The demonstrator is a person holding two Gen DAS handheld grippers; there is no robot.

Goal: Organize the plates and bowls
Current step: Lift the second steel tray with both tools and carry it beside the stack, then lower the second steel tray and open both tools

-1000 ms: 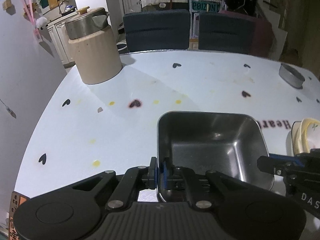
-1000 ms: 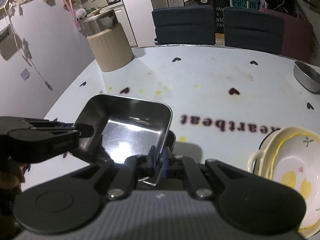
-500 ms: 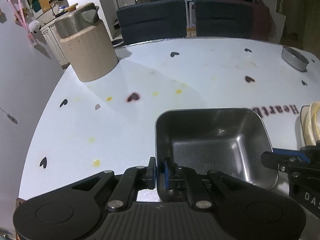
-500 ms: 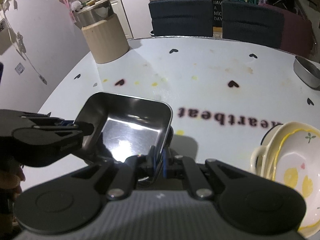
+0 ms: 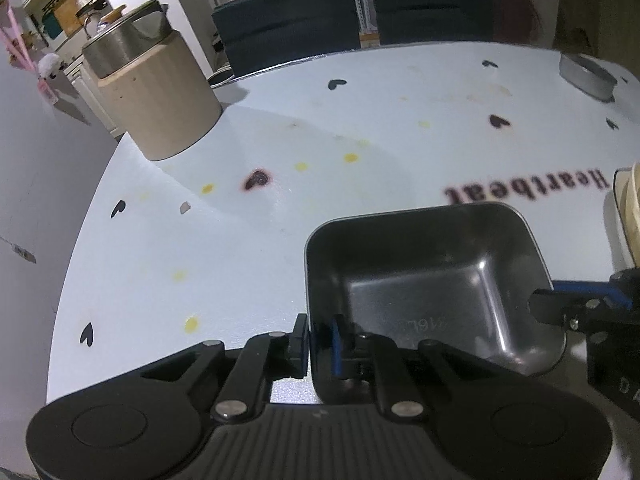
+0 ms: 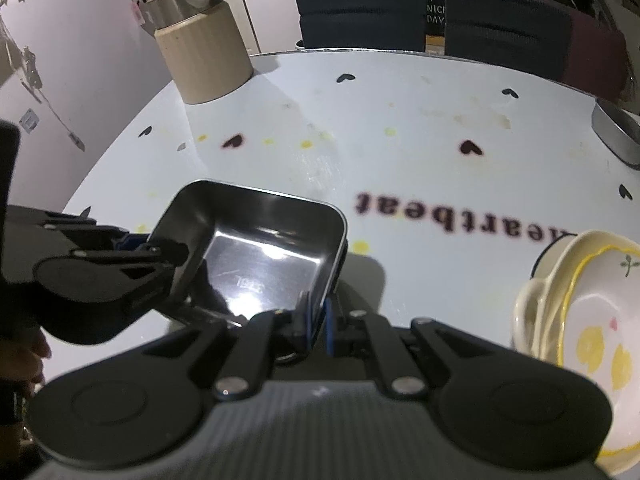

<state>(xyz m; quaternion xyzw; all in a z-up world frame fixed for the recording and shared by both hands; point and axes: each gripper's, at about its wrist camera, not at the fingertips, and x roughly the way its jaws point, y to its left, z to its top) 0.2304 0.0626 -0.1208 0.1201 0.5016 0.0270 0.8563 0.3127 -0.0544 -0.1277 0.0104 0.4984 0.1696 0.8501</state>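
Note:
A square steel tray (image 5: 424,276) sits low over the white table (image 5: 360,112), between my two grippers. My left gripper (image 5: 320,340) straddles the tray's left wall; its jaws are opening, and a gap shows between the blue pad and the wall. In the right wrist view the same tray (image 6: 260,252) shows its shiny floor, with my right gripper (image 6: 318,320) shut on its right wall. The left gripper (image 6: 160,246) appears there at the tray's far side. A stack of cream and yellow ceramic bowls (image 6: 580,320) stands to the right.
A beige canister with a steel lid (image 5: 156,100) stands at the back left. A round metal bowl (image 5: 588,76) lies at the far right edge. Two dark chairs (image 6: 360,12) line the far side. The wall runs close along the left.
The tray has sunk toward the table with both grippers on it. The left jaws have spread apart from the tray's wall. The right jaws stay pinched on the opposite wall.

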